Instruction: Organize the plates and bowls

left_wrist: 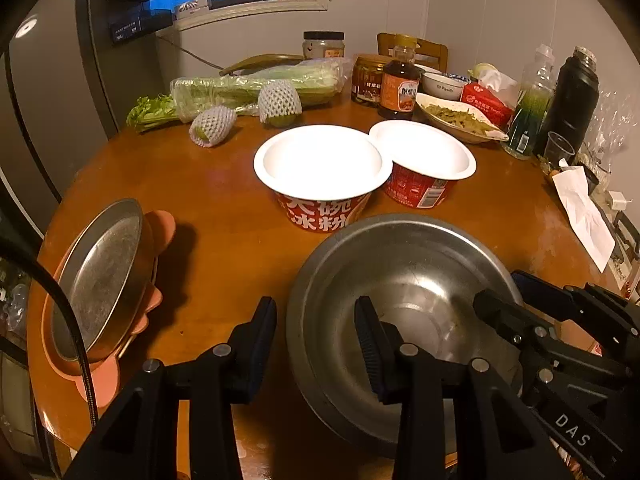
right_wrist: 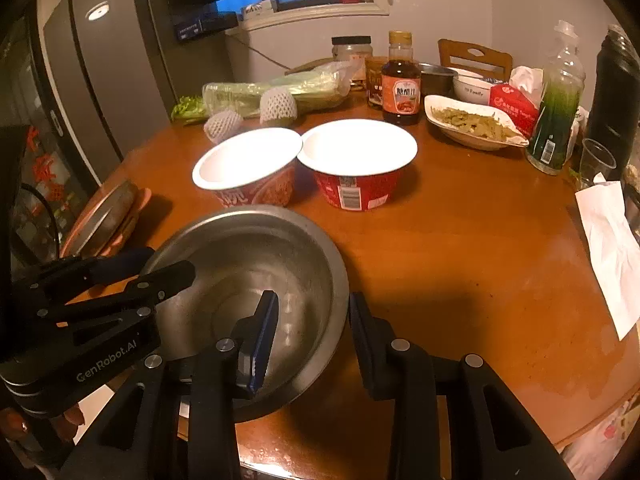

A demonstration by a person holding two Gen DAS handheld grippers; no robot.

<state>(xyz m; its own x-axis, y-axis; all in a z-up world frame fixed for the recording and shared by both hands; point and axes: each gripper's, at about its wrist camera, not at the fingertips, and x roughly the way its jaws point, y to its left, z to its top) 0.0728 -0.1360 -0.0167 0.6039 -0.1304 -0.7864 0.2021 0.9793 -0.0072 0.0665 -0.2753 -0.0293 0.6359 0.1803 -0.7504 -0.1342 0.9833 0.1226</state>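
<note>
Steel bowl (left_wrist: 404, 304) sits at the table's (right_wrist: 460, 248) near edge, each gripper straddling its rim, left gripper (left_wrist: 316, 336) and right gripper (right_wrist: 314, 328) part-open, pads not pressing. Beyond: two paper bowls (right_wrist: 356, 160) unstacked; metal plate (left_wrist: 100, 276) on rack, left. Sorting barely begun.

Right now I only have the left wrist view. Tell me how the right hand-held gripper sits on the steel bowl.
Observer: The right hand-held gripper straddles the steel bowl at its right rim, with one finger inside and one outside. The pads are not pressing on it.
Operator: Check behind the sauce bottle.
Observer: A small metal container stands just behind and to the right of the sauce bottle.
</note>
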